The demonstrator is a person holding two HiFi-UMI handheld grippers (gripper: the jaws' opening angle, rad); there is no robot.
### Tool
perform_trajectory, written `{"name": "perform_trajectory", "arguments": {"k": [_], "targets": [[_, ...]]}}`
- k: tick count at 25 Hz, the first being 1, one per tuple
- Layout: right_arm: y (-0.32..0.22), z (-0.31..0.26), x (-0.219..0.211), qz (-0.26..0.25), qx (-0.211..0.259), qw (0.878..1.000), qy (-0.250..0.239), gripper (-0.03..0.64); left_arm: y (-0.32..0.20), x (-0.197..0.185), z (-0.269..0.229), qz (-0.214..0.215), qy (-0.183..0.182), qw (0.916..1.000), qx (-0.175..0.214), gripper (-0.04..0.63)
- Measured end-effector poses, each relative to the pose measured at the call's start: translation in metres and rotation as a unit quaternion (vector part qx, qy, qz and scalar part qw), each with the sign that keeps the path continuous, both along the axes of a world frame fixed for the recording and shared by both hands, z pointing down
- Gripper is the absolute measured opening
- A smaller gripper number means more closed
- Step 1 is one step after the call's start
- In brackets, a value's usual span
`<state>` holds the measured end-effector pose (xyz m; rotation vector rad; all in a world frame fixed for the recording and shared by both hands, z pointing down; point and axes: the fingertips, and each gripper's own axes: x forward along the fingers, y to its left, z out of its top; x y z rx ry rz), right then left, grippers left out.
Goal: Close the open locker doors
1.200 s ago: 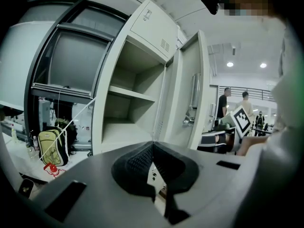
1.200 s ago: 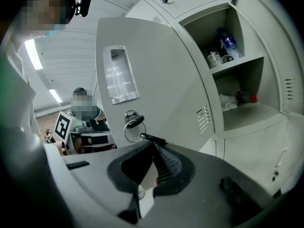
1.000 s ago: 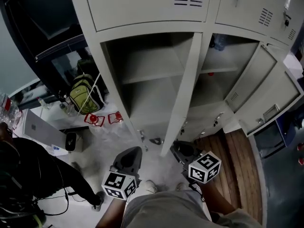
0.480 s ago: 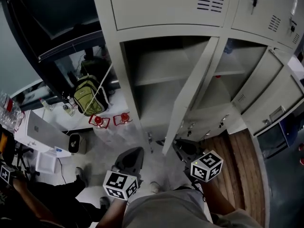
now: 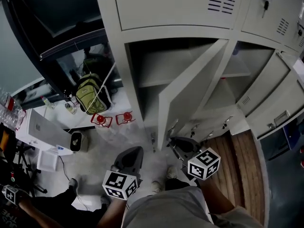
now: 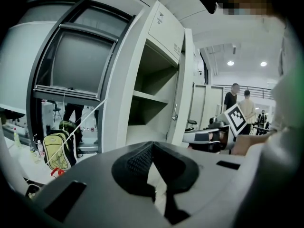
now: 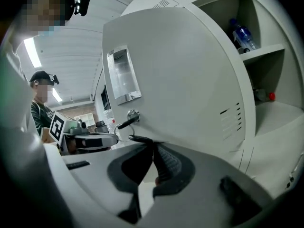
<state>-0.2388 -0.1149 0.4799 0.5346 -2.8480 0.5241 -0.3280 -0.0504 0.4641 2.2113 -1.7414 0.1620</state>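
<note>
R gripper [image 7: 153, 144]: jaws pressed together, nothing betw. them. Tips sit right up at the outer face of the locker door [image 5: 183, 96], just under the key [image 7: 124, 123] in its lock; can't tell if they touch. L gripper [image 6: 152, 144]: jaws also together, nothing held. It's low, apart from the lockers, aimed at the left bay [image 5: 147, 63].

Locker door: long axis upright, approx. half-swung. Hinge edge is on the post betw. the two lower bays. Free edge w/ the lock points out toward the person, outer face turned to the R gripper. On that face there's a clear label slot [image 7: 122, 75] above the lock, no print legible. Short vent slits [image 7: 231, 118] sit nearer the hinge side.

Left bay has one shelf [image 5: 156, 82] across it. Right bay [image 5: 223, 87]: on its shelf a clear bottle [image 7: 241, 34] w/ blue label, text too small to read. Below that is a small item w/ red cap [image 7: 266, 97].

Second door [image 5: 262, 82] & third door [image 5: 280, 114] stand open on the right, both upright, swung outward. Upper doors [image 5: 180, 4] are shut & vented.

Marker cube [image 5: 204, 164] on the R gripper shows black/white squares only, no letters. Green-yellow backpack [image 5: 91, 94] sits left of the lockers, w/ two red items [image 5: 100, 120] just beside it.
</note>
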Motion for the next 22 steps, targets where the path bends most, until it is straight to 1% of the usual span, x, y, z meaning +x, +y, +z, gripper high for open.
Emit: {"name": "perform_trajectory", "arguments": {"k": [12, 22], "targets": [[-0.02, 0.0, -0.036, -0.052, -0.005, 0.999, 0.003, 0.028, -0.021, -0.023, -0.005, -0.048, 0.007, 0.9988, 0.007, 0.014], [-0.034, -0.002, -0.055, -0.079, 0.0, 0.997, 0.007, 0.028, -0.028, -0.037, -0.005, -0.076, 0.01, 0.997, 0.008, 0.014]]}}
